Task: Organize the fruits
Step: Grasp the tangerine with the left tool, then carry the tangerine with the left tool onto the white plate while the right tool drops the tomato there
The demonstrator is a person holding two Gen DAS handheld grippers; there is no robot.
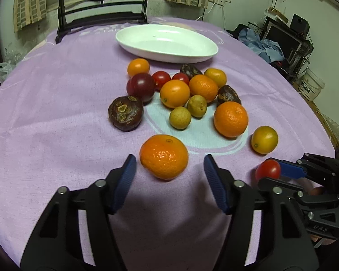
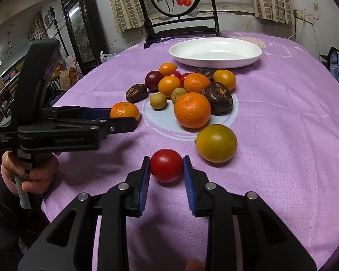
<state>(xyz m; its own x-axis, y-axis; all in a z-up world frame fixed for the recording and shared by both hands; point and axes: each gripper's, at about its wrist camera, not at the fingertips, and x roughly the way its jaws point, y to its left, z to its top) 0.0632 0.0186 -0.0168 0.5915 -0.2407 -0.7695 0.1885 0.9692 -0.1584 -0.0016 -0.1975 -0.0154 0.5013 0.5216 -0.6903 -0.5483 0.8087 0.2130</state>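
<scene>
1. Fruit lies scattered on my tabletop (image 2: 293, 117), which is covered with a purple cloth; a white oval dish (image 2: 215, 52) sits at the far side, near a dark chair (image 2: 180, 28).
2. My right gripper (image 2: 166, 169) has its jaws pinching a red cherry tomato (image 2: 166, 168), both blue pads touching its sides. The tomato sits low at the cloth; I cannot tell whether it is lifted.
3. Just beside it, to the right, lies a yellow-green citrus (image 2: 216, 143).
4. My left gripper (image 1: 169, 169) has its jaws spread wide, one on either side of a mandarin (image 1: 163, 156) without touching it. That mandarin rests on the cloth at the near edge of the group.
5. Beyond it I see the main cluster: more mandarins (image 1: 231, 119), two small tan longans (image 1: 180, 117), dark brown wrinkled fruits (image 1: 125, 113), a dark purple round fruit (image 1: 141, 87) and two more cherry tomatoes (image 1: 161, 80).
6. The cluster lies between the grippers and the dish, with its farthest fruits near the dish rim.
</scene>
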